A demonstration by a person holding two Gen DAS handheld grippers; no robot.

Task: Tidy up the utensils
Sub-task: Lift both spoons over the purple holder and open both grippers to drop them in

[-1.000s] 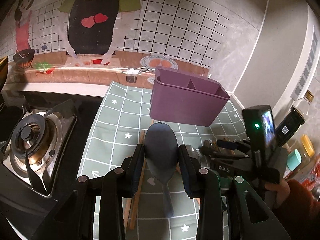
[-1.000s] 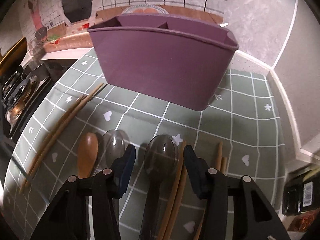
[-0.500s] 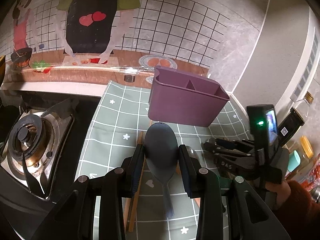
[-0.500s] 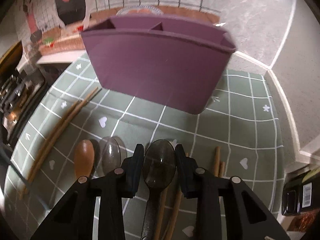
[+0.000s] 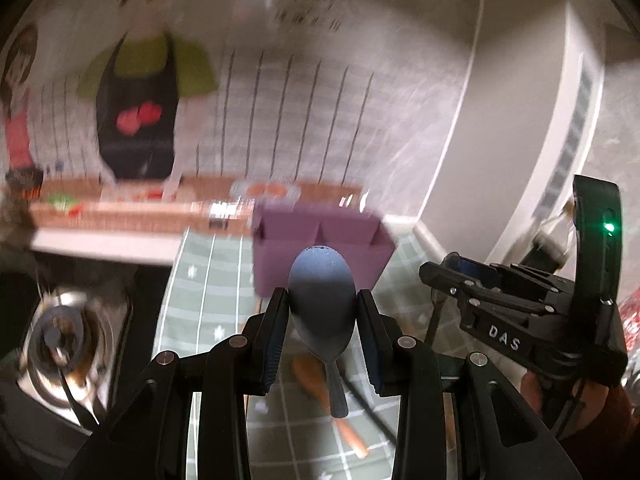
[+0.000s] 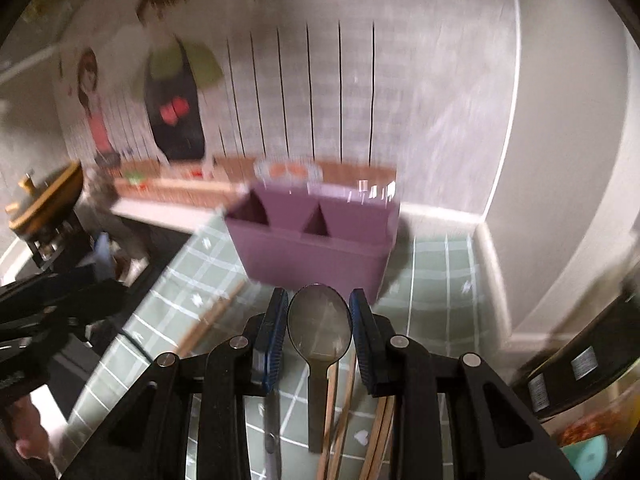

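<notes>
My left gripper [image 5: 322,300] is shut on the bowl of a dark blue spoon [image 5: 322,276], which hangs above the mat with its handle pointing down towards me. My right gripper [image 6: 319,298] is shut on the bowl of a clear grey spoon [image 6: 320,328], also lifted off the mat. The purple utensil holder [image 6: 316,248] stands ahead of both grippers near the wall. Its compartments show from above and look empty. In the left wrist view the holder [image 5: 280,256] sits just behind the blue spoon. Both views are motion-blurred.
A green checked mat [image 6: 440,272] covers the counter. A wooden spoon [image 5: 316,384] and chopsticks [image 6: 208,320] lie on it, with more chopsticks [image 6: 340,408] under my right gripper. A gas stove [image 5: 56,336] is on the left. Bottles [image 6: 576,364] stand at the right edge.
The right gripper closed on the clear spoon. Both grippers then rose, lifting their spoons off the mat. The holder now sits lower in both views, with its open top showing.
</notes>
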